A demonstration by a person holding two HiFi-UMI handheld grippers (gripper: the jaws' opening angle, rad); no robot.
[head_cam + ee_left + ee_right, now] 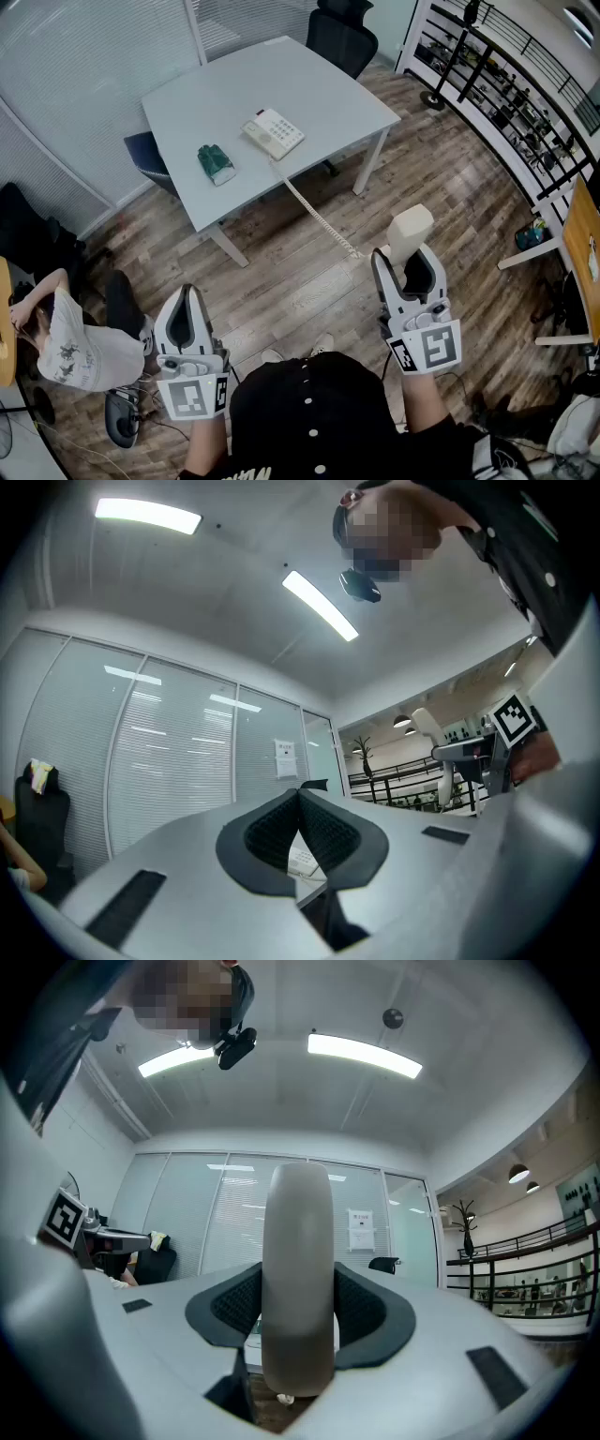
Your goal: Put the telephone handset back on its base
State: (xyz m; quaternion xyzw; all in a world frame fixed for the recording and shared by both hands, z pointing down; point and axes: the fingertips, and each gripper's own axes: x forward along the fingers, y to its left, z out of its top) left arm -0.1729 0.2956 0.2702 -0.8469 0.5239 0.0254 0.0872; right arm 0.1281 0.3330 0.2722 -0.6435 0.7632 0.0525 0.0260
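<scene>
Right tool (405,255) clamps handset (411,228); base (273,133) apparently on table (319,89).

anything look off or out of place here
Yes: the handset is off its base, clamped in the right tool far from the table, and its coiled cord is stretched off the table edge through the air. Nothing looks spilled or damaged.

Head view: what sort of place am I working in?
Probably an office: a grey desk carrying a telephone base, a black office chair behind it, and glass partitions with blinds.
</scene>
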